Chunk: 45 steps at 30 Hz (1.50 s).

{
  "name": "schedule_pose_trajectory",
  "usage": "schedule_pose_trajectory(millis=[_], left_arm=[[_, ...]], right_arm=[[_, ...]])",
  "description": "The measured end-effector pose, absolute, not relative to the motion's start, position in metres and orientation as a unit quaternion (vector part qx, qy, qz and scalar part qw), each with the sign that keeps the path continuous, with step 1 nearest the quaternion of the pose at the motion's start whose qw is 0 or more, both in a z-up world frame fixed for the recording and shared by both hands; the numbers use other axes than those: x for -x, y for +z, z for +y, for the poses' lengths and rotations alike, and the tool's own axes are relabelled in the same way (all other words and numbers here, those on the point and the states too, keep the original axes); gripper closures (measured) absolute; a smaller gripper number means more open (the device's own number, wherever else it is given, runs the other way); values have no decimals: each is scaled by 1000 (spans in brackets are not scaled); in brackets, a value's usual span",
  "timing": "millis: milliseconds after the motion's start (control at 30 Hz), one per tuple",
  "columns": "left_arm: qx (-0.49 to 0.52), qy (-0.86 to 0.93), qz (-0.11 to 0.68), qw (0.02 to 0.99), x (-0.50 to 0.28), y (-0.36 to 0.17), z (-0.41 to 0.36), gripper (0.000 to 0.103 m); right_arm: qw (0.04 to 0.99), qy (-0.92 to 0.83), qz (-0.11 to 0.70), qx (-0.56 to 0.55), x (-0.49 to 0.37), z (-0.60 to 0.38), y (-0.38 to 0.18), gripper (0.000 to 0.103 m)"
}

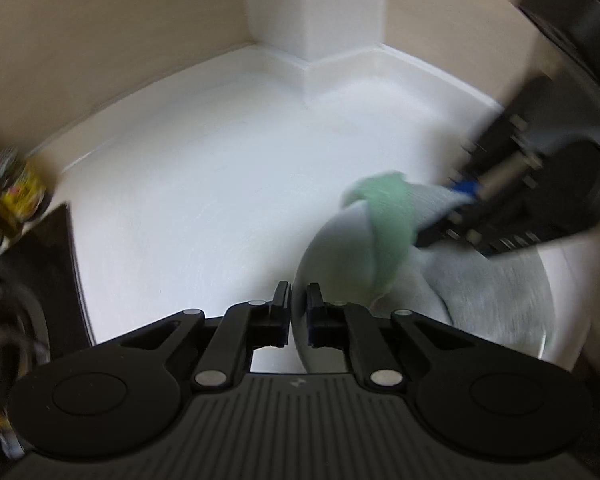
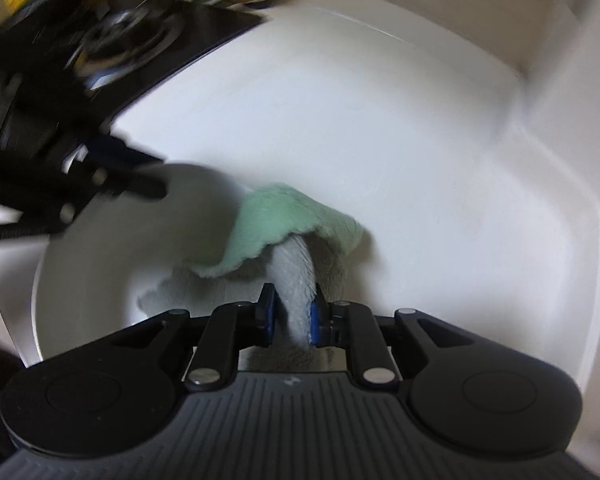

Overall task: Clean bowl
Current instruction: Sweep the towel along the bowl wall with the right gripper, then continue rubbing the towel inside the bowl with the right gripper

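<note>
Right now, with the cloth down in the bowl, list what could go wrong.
1. The left claw pinches only the thin rim of the white round bowl; hard wiping could twist the rim out of that grip.
2. The right claw holds just a narrow fold of the green and grey fluffy cloth; it might slip free mid-wipe.
3. The bowl sits on a smooth white counter and may skid toward the black stove.
</note>
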<state>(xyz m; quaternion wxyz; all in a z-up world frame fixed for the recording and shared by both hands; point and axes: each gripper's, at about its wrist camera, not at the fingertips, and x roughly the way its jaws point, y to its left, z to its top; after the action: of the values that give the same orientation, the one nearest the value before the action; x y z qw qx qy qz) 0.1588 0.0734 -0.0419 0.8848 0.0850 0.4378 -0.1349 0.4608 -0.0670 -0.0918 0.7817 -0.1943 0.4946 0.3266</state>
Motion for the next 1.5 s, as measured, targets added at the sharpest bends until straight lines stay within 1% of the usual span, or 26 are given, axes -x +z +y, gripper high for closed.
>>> schedule_pose_trajectory(millis=[133,267,333,367,467,533,733,800,867,900,1000,1100,1267,1400,1500], left_arm=[[-77,-141,443,882,-159,-40,73,95],[-115,-200,441,867,-163,-36,78,96],[-124,-221,439,862,-169,-35,79,95],[-124,-228,440,860,-174,-34,80,91],[-113,-235,446,856,-186,-37,79,91],[-119,-227,447,857,-188,-38,75,90],[-141,-217,452,854,-186,-39,67,92],[-138,-200,450,859,-183,-39,69,93],[-107,-185,447,868,-179,-41,75,93],[-96,-180,447,871,-178,-42,78,93],[-67,-162,444,879,-173,-44,83,93],[-63,-167,444,878,-171,-44,83,92],[-143,-233,434,858,-173,-39,76,93],[-184,-280,424,841,-184,-36,69,92],[-198,-296,432,829,-188,-35,64,92]], right_arm=[[785,299,519,159,-442,-83,-90,90],[785,309,513,160,-437,-88,-91,89],[781,320,509,169,-439,-89,-94,89],[779,324,507,177,-440,-89,-95,89],[774,332,503,197,-441,-81,-95,89],[767,342,500,214,-443,-74,-95,89],[756,364,482,253,-463,-52,-94,89],[759,371,475,248,-474,-42,-94,85],[764,372,473,234,-483,-37,-95,83],[767,367,476,225,-484,-37,-95,84],[772,332,500,211,-476,-49,-97,90],[771,312,518,199,-459,-66,-97,90],[775,315,511,196,-440,-77,-101,88],[772,330,508,191,-442,-82,-101,88],[762,341,504,220,-443,-73,-100,87]])
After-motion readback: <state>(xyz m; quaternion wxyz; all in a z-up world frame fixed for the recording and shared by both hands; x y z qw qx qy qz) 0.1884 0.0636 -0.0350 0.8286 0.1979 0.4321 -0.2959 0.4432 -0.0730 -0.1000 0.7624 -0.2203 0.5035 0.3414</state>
